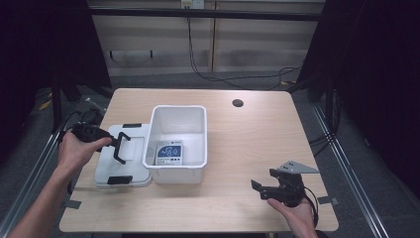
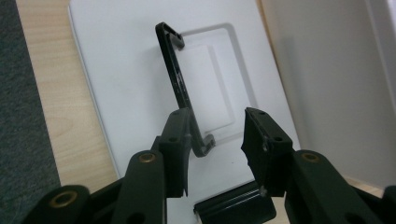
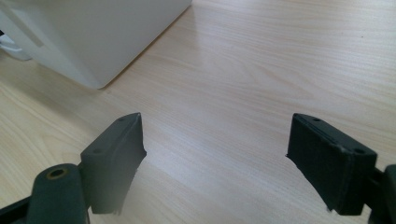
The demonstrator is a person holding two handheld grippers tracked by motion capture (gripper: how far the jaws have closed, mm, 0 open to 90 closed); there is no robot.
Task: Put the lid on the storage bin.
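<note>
A white box point(image 1: 198, 148) stands mid-table with a small printed pack point(image 1: 169, 152) lying inside it. Its white lid point(image 1: 131, 171) lies flat on the table just left of the box. The lid's black handle point(image 1: 118, 154) is swung up. My left gripper point(image 1: 112, 143) reaches in from the left to that handle. In the left gripper view the jaws point(image 2: 217, 140) are open, and the near end of the handle point(image 2: 180, 88) sits between them, against the left finger point(image 2: 175, 140). My right gripper point(image 1: 261, 187) is open low over bare wood at the front right point(image 3: 215, 140).
Black clips sit at the lid's near end point(image 1: 119, 179) point(image 2: 233, 210) and far end point(image 1: 131, 125). A corner of the box point(image 3: 93, 37) stands ahead and to the left of my right gripper. A cable hole point(image 1: 237, 103) marks the table's far side. Dark floor lies past the left edge.
</note>
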